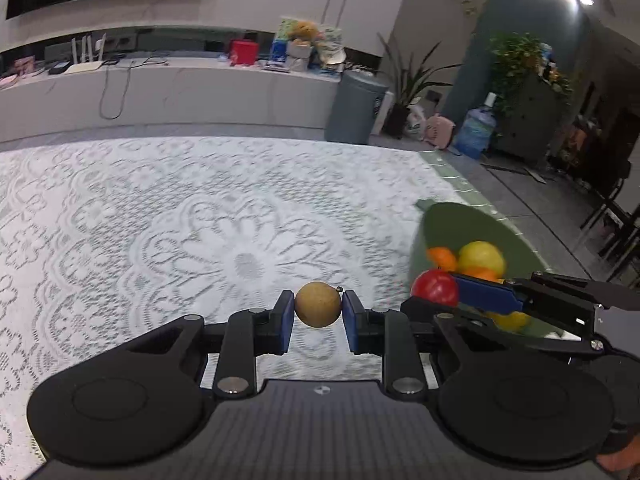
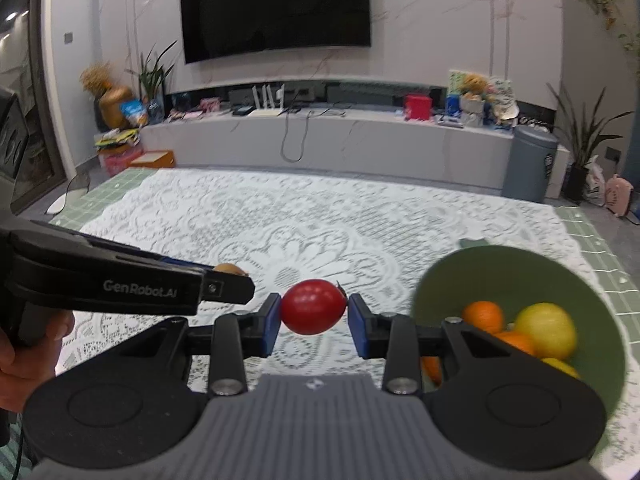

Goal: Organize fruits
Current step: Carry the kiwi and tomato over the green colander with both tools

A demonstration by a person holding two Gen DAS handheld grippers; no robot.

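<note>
While left gripper [image 1: 318, 312] jaws clamp a brown fruit [image 1: 318, 305], right gripper [image 2: 313, 314] jaws clamp a red fruit [image 2: 313, 306]; both fruits hang above the lace cloth [image 2: 280, 216]. Green bowl [image 2: 492, 276] with oranges [image 2: 483, 315] and lemons [image 2: 546, 330] sits right, near the desk edge.

A dark television [image 2: 276, 10] hangs on a pale marble wall [image 2: 460, 20] above a long cabinet [image 2: 320, 136].
</note>
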